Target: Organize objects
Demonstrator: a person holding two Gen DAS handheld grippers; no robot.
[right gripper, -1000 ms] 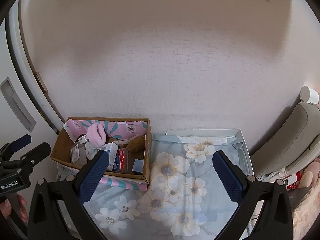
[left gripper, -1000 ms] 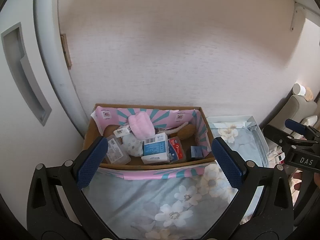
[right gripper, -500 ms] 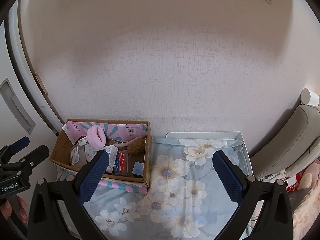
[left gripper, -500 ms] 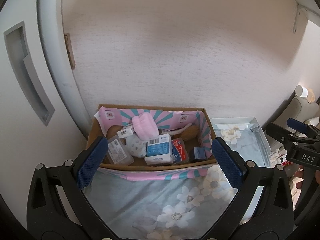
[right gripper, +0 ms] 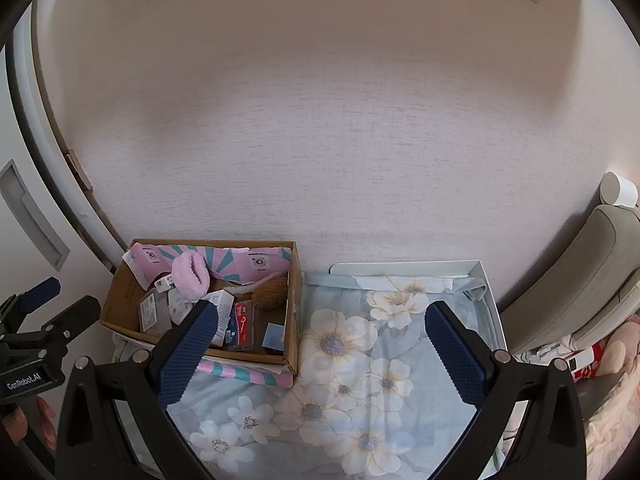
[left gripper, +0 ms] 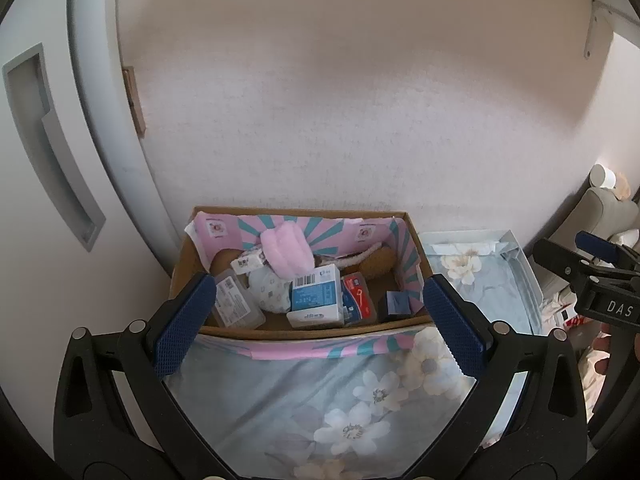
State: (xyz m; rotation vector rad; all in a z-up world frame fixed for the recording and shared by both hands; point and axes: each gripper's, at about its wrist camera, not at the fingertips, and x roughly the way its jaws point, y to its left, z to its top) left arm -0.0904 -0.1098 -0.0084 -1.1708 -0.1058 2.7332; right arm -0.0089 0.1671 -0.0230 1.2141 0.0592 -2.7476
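Compared with a second ago, the cardboard box [left gripper: 300, 276] is seen slightly higher and farther in both views. The left gripper [left gripper: 318, 324] and right gripper [right gripper: 322, 354] are held spread wide, grasping nothing. The box, holding a pink sock [left gripper: 286, 254] and a blue-white carton [left gripper: 316, 300], is set against the wall on the floral cloth [right gripper: 360, 380], beside a white tray [right gripper: 490, 300].

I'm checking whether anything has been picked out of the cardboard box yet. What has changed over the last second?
Only the cameras shifted: in the left wrist view the cardboard box slid slightly right and down in frame, and in the right wrist view it drifted a little lower. Nothing was taken or released. The left gripper and right gripper stay open and empty, and the pink fuzzy item and blue-and-white carton lie as before.
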